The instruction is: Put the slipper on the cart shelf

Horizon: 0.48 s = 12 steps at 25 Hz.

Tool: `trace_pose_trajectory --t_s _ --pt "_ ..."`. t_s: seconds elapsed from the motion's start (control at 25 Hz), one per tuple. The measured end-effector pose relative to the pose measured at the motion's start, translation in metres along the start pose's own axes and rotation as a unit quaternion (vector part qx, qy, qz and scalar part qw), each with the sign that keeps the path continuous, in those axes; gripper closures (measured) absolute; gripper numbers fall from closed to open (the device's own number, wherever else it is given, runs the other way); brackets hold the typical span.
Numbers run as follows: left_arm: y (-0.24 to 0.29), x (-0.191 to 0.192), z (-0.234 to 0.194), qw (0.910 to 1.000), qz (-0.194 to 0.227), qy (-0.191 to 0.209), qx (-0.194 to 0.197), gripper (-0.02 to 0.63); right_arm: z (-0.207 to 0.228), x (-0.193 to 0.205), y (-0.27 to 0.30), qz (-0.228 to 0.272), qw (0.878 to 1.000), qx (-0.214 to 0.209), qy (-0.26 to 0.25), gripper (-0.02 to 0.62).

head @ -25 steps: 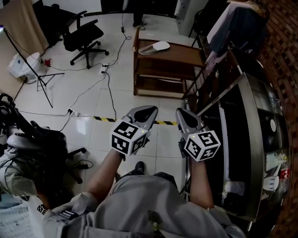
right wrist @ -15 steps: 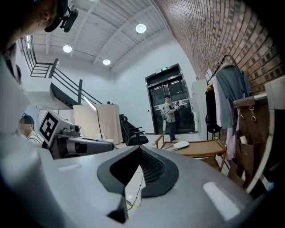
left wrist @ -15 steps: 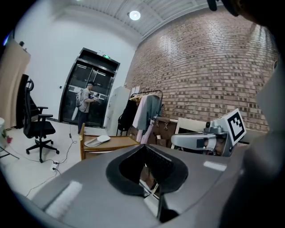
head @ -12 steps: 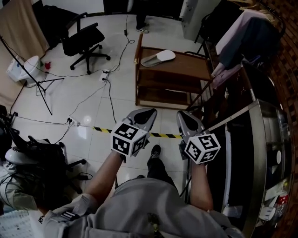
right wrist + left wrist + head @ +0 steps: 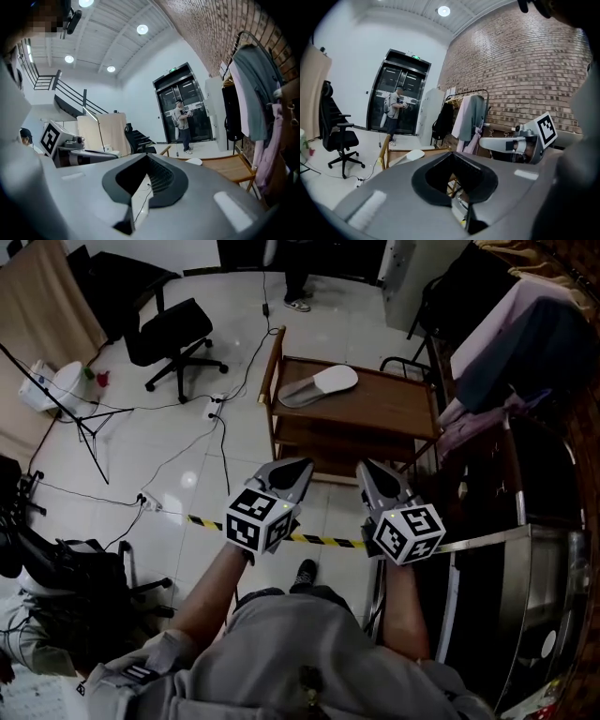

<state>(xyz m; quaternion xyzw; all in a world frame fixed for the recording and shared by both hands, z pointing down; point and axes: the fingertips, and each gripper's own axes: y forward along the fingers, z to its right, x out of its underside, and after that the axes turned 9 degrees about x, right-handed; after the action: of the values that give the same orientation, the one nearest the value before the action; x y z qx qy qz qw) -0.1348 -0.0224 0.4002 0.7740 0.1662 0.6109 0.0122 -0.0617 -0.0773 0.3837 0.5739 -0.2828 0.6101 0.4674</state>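
Note:
A pale grey slipper (image 5: 319, 385) lies on the top shelf of a wooden cart (image 5: 394, 409) ahead of me, with a lower shelf beneath it. My left gripper (image 5: 292, 469) and right gripper (image 5: 371, 471) are held side by side at waist height, well short of the cart, both shut with nothing between the jaws. In the left gripper view the slipper (image 5: 410, 155) shows beyond the closed left gripper (image 5: 452, 155), and the right gripper (image 5: 511, 143) is alongside. In the right gripper view the slipper (image 5: 193, 161) rests on the cart top (image 5: 229, 169) past the right gripper (image 5: 147, 157).
A black office chair (image 5: 173, 329) and a stand (image 5: 70, 381) are at the left, with cables on the tiled floor. Yellow-black tape (image 5: 319, 540) crosses the floor under the grippers. Hanging clothes (image 5: 525, 343) and a metal counter (image 5: 534, 615) line the right. A person (image 5: 298, 277) stands beyond the cart.
The cart with the slipper has come nearer and lower in the head view as I step forward. Both grippers keep the same shut pose.

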Motion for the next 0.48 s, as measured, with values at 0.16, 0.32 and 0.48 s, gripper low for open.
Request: trace_pose_trajectory --t_s 0.16,0.32,0.48 --pt "0.027 -0.009 -0.031 0.9998 -0.01 -0.002 -0.017 0.598 0.018 -0.011 0.038 -0.002 1.0 -0.018 0.003 0.597" --pt "0.052 -0.018 -0.063 0.9995 -0.017 -0.002 -0.026 0.598 0.028 -0.015 0.074 -0.01 0.999 -0.03 0.001 0.597" --pt "0.088 -0.02 -0.097 0.9996 -0.024 -0.004 -0.017 0.598 0.046 -0.013 0.109 -0.024 0.999 -0.024 -0.005 0.597"
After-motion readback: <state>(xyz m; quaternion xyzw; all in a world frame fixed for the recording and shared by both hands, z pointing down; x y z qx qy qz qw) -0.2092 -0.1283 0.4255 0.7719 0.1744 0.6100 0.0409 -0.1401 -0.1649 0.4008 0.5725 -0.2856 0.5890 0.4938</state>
